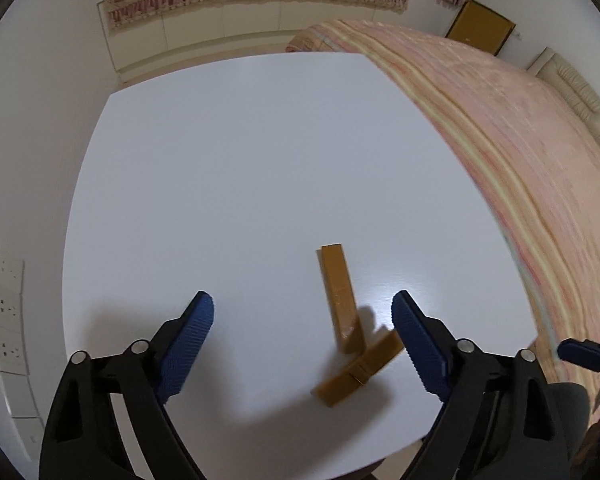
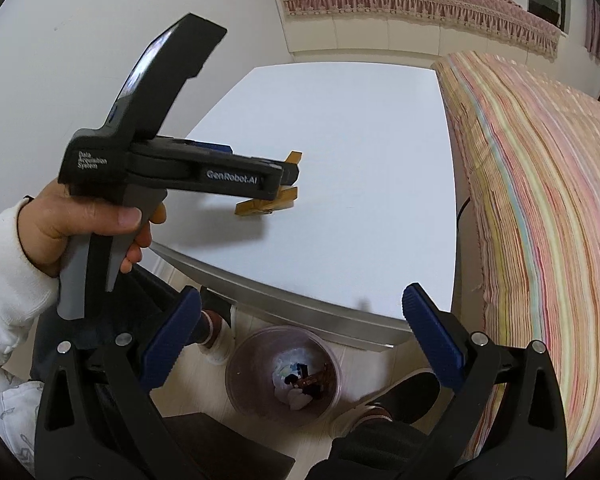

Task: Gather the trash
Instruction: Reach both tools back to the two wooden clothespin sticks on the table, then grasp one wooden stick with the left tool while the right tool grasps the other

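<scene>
Two mustard-yellow rectangular wrappers [image 1: 342, 300]: crossed on your white table [image 1: 240, 180].
Left gripper [image 1: 302, 312]: fingers apart above them.
Right gripper [image 2: 302, 308]: fingers apart over translucent round bin [image 2: 240, 364].

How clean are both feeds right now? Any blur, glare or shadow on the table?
Left wrist view: the two flat mustard-yellow sticks look slightly smeared, soft shadows fall under the left gripper, and the striped pink bedspread streaks. Right wrist view: sharper, straight edges bow, a faint sheen lies along the white table edge.
</scene>
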